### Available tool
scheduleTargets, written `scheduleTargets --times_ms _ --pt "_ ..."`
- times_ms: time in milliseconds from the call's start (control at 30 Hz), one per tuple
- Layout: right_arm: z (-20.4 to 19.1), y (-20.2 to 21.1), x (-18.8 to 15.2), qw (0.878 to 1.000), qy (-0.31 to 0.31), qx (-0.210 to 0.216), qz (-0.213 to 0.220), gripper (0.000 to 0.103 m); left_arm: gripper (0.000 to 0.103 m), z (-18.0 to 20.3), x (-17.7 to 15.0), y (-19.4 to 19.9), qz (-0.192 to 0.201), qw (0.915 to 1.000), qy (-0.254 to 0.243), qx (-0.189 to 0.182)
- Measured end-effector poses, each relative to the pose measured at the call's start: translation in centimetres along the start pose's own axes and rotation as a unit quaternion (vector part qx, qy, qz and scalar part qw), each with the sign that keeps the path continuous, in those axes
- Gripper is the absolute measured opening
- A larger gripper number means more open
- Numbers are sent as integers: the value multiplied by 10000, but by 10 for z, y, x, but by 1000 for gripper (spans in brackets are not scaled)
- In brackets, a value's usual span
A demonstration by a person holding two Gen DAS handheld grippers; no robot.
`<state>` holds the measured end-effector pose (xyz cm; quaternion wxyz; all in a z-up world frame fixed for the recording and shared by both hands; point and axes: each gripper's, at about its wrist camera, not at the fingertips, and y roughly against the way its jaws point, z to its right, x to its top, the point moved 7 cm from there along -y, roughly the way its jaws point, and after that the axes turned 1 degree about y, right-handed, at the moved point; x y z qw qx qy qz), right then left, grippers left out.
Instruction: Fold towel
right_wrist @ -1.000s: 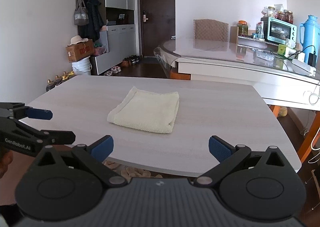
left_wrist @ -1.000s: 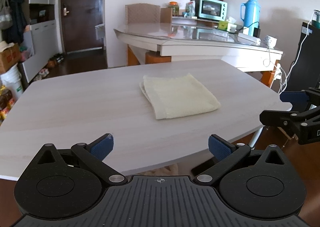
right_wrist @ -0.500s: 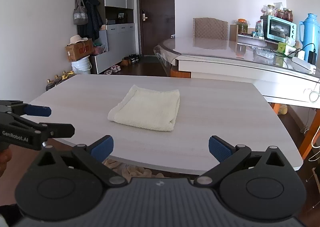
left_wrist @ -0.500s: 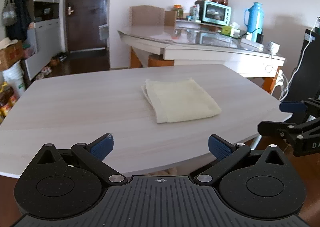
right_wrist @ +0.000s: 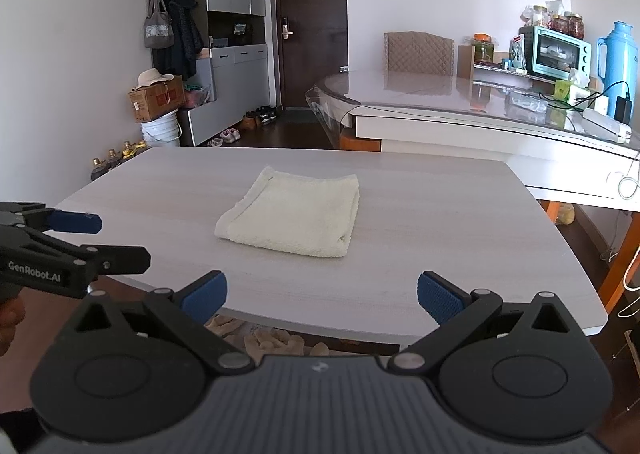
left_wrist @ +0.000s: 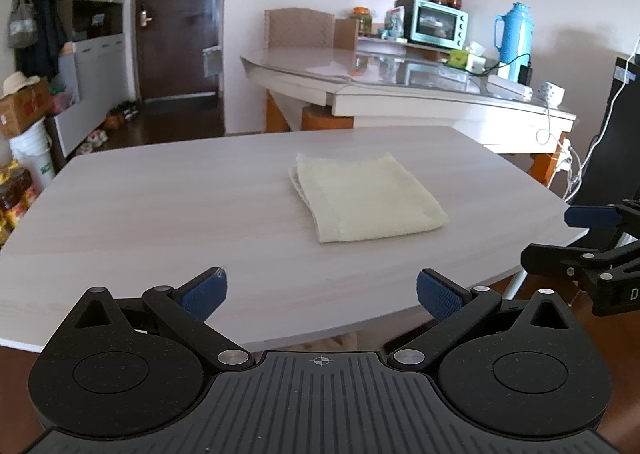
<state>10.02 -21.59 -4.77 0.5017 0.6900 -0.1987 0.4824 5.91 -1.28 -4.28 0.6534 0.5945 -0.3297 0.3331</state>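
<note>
A pale yellow towel lies folded into a flat rectangle in the middle of the light wood table; it also shows in the right wrist view. My left gripper is open and empty, held back over the table's near edge, well short of the towel. My right gripper is open and empty, also back at the near edge. Each gripper shows from the side in the other's view: the right one and the left one.
A second, glass-topped table stands behind with a toaster oven, a blue thermos and cables. A cabinet, boxes and a white bucket stand at the left wall. Cloths lie on the floor under the near edge.
Both grippers have drawn back and lifted a little from the table, still open. The towel has not moved.
</note>
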Motion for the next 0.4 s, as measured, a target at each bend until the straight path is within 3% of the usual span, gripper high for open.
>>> scheduleTargets --times_ms 400 --pt "0 0 -2 10000 -29 -24 12 103 103 4 3 6 252 9997 -41 -2"
